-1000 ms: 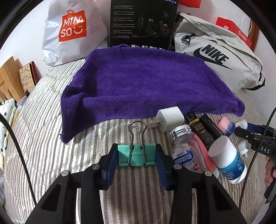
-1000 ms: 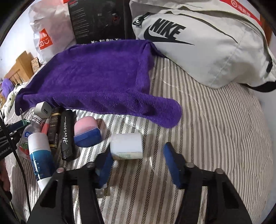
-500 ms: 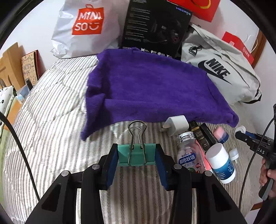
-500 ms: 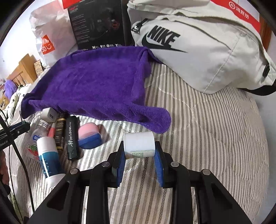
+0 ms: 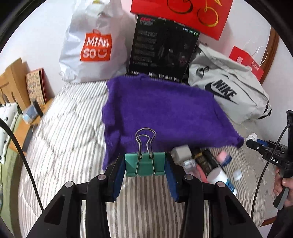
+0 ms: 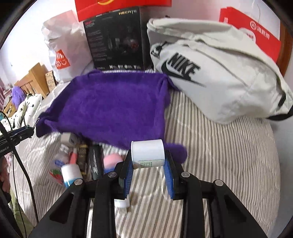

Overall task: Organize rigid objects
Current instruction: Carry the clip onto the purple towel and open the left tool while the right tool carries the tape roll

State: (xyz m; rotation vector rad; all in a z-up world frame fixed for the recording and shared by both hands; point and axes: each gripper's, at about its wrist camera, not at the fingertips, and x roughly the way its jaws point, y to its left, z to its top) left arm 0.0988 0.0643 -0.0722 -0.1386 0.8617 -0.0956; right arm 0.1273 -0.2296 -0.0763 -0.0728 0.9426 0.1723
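My left gripper (image 5: 145, 165) is shut on a green binder clip (image 5: 144, 163) and holds it up above the striped bed, near the front edge of the purple towel (image 5: 161, 109). My right gripper (image 6: 148, 163) is shut on a small white jar (image 6: 147, 152), lifted off the bed by the towel's (image 6: 113, 106) front right corner. Between them lies a cluster: a white charger plug (image 5: 180, 152), a clear pill bottle (image 5: 189, 163), dark tubes (image 5: 207, 159), a pink and blue piece (image 5: 223, 157) and a white bottle with a blue label (image 5: 222, 177). The right gripper (image 5: 263, 146) also shows at the left wrist view's right edge.
A white Miniso bag (image 5: 93, 47), a black box (image 5: 163, 49), a red bag (image 5: 181, 14) and a grey Nike bag (image 5: 227, 91) stand along the wall behind the towel. A small white cap (image 5: 237, 174) lies on the bed. A wooden bedside unit (image 5: 20, 95) is at left.
Both grippers rose and pulled back with their loads. The right gripper shut on the white jar about half a second ago and lifted it off the bed.
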